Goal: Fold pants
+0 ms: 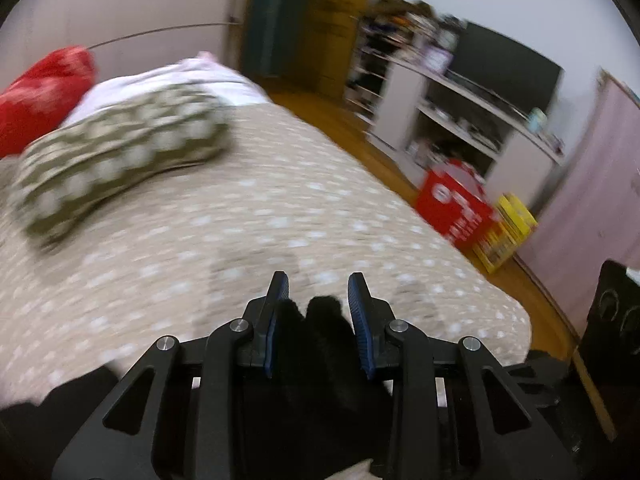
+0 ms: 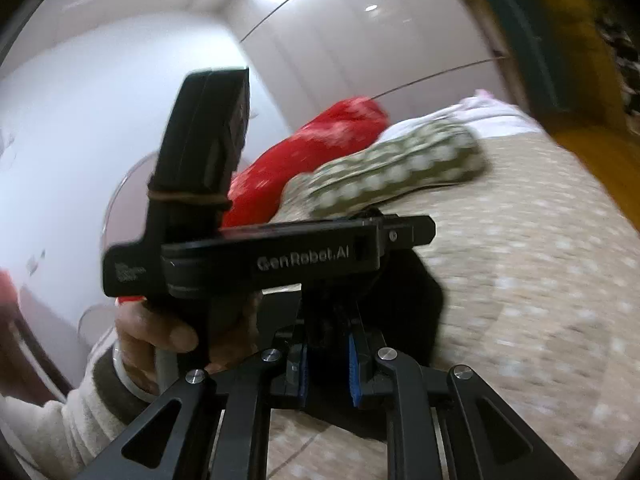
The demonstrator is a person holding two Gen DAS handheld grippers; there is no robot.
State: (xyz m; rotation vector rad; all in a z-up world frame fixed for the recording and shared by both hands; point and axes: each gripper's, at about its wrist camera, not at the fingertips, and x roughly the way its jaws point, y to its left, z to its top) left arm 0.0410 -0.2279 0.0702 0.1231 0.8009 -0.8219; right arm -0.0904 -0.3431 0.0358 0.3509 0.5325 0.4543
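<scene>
The black pants are bunched between the blue pads of my left gripper, which is shut on the cloth above the bed. More black fabric hangs below the unit at the lower left. In the right wrist view my right gripper is shut on a fold of the same pants. Just in front of it, a hand in a cream sleeve holds the black housing of the left unit. Both views are blurred by motion.
The bed has a beige dotted cover. On it at the far left lie an olive dotted pillow, a red pillow and white bedding. A red box and a yellow box stand on the wooden floor by a shelf unit.
</scene>
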